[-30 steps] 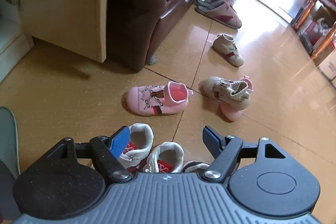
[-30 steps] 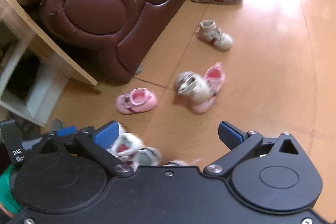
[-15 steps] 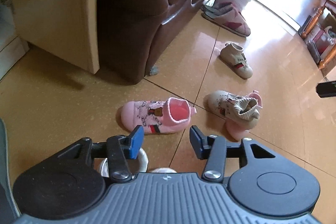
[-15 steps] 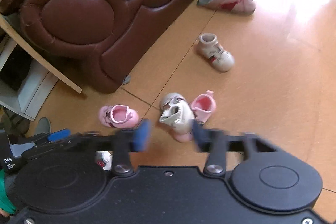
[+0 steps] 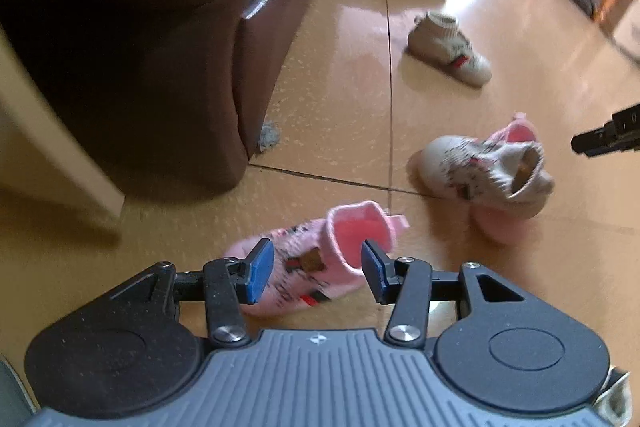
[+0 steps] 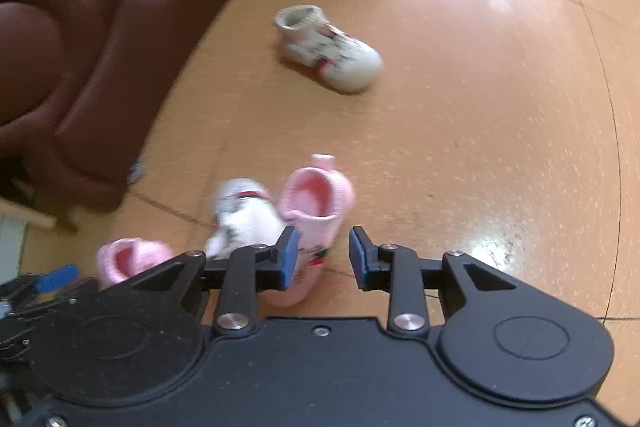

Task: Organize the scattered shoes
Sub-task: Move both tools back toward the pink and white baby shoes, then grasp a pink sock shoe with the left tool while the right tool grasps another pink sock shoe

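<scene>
Left gripper (image 5: 312, 273) over pink shoe (image 5: 320, 259) | sofa (image 5: 160, 27) near (beige shoe (image 5: 480, 171) rightward)

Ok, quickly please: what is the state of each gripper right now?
Left gripper: open, jaws either side of the pink knitted baby shoe, not gripping.
Right gripper: open, empty, above the second pink knitted baby shoe.

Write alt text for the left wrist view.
The left gripper hangs open over a pink baby shoe on a tan tiled floor. A beige shoe lies on another pink shoe to the right, a brown sofa to the left.
</scene>
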Available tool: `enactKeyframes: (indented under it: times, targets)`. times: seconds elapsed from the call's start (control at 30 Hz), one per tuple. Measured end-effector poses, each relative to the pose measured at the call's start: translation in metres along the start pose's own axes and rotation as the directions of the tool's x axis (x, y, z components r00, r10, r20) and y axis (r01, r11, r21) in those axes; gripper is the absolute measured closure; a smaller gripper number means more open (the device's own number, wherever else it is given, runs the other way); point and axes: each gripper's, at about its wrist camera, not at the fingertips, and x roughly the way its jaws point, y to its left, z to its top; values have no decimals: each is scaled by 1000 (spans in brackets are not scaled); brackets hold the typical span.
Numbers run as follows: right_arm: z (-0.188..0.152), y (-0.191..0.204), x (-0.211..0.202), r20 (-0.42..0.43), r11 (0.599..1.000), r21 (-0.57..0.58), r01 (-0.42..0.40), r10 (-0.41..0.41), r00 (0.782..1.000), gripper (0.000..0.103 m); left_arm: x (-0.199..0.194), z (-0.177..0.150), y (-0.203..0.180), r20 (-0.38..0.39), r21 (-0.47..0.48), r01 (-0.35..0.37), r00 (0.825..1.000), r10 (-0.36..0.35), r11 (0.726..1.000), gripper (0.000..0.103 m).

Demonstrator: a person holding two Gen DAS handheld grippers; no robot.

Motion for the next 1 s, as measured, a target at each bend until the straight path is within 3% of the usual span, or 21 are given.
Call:
enactKeyframes:
  times: [0.1,0.27,0.7,0.8,0.87,0.93,1.0]
  targets:
    - [-2,-11,18,13,997,76,-5,4,1000,69,18,7,-3,-54,53,23,998,-20,998,55]
    - [-5,-23,36,47,984,170,-44,37,998,62,42,13,-16,-102,174,10,995,8,985,55]
    - [-4,-24,68,57,975,209,-69,58,997,59,72,22,-10,-146,191,-4,989,33,982,55]
    - [-5,-25,79,53,966,243,-84,73,996,59,73,20,-1,-125,135,4,992,13,991,74]
    - [-6,-25,87,41,962,257,-93,85,996,69,70,19,9,-98,61,21,995,-15,998,83]
    - [-6,-25,90,42,962,263,-74,65,997,86,64,19,20,-58,-15,33,998,-34,999,90]
    - [-7,-29,87,78,956,281,-87,68,995,91,57,19,25,-32,-54,47,998,-49,997,92]
